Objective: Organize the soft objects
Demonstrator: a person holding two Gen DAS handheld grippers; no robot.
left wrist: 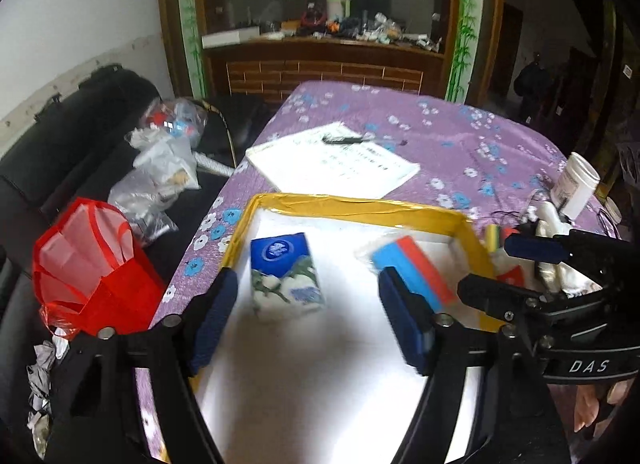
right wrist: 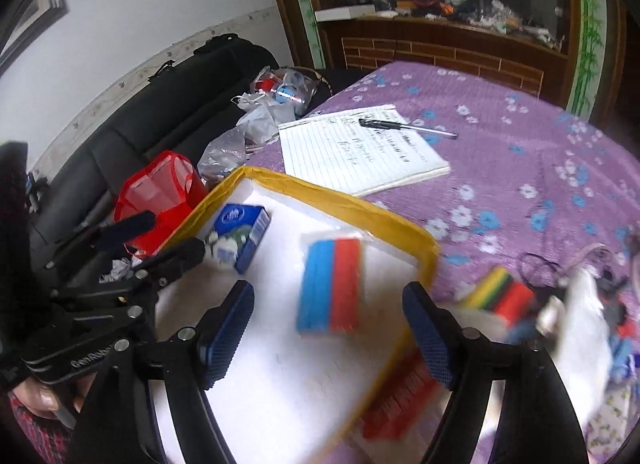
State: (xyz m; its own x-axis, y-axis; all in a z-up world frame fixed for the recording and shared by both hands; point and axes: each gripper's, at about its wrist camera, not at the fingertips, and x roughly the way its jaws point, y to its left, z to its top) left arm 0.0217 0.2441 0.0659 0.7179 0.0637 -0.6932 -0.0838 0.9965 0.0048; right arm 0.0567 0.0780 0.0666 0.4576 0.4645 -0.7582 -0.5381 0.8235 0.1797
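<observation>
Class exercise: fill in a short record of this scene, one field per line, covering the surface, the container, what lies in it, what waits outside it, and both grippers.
surface: purple flowered cloth
container: white tray with a yellow taped rim
in tray: blue tissue pack; blue-and-red sponge
outside tray, right: striped sponge; red pack, blurred
behind tray: notebook with pen on it
left gripper: open, nothing between its jaws
right gripper: open, nothing between its jaws

Dim room; tray floor overexposed; motion-blurred; fisheye-warped edges.
</observation>
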